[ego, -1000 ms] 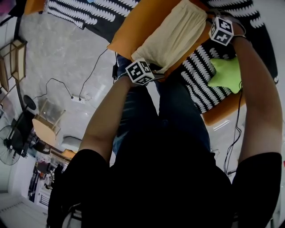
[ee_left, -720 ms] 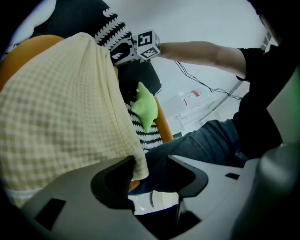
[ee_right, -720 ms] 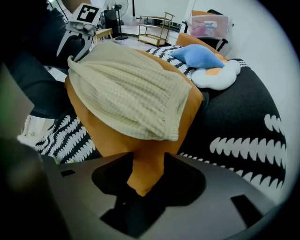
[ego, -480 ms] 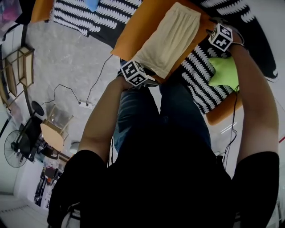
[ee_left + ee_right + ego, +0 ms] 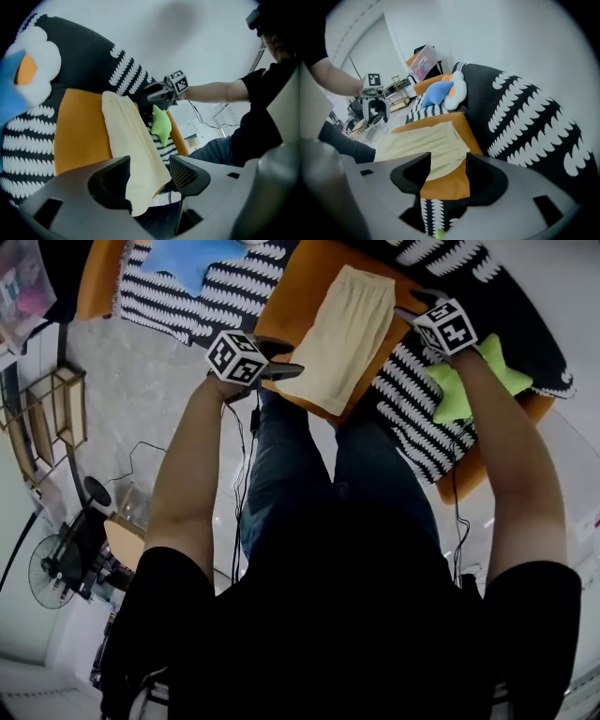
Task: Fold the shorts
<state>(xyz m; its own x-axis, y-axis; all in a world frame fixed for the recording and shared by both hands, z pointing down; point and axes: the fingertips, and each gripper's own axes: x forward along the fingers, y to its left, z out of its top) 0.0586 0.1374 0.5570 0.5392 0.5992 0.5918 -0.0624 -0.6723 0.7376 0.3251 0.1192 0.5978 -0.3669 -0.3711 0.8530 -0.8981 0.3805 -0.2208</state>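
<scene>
Flat at upper centre on orange cushion: cream shorts, between left gripper, jaws opening, gripping nothing, and right gripper, spread, empty.

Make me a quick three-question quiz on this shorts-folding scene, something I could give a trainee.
1. Multiple choice: what do the shorts lie on? A) an orange cushion B) the bare floor C) a wooden table
2. True or false: the right gripper is shut on the shorts.
3. Fill in: the green cushion beside the shorts is shaped like a ____.

Key: 1 A. 2 False: its jaws stand apart with no cloth pinched between them. 3 Star.
</scene>
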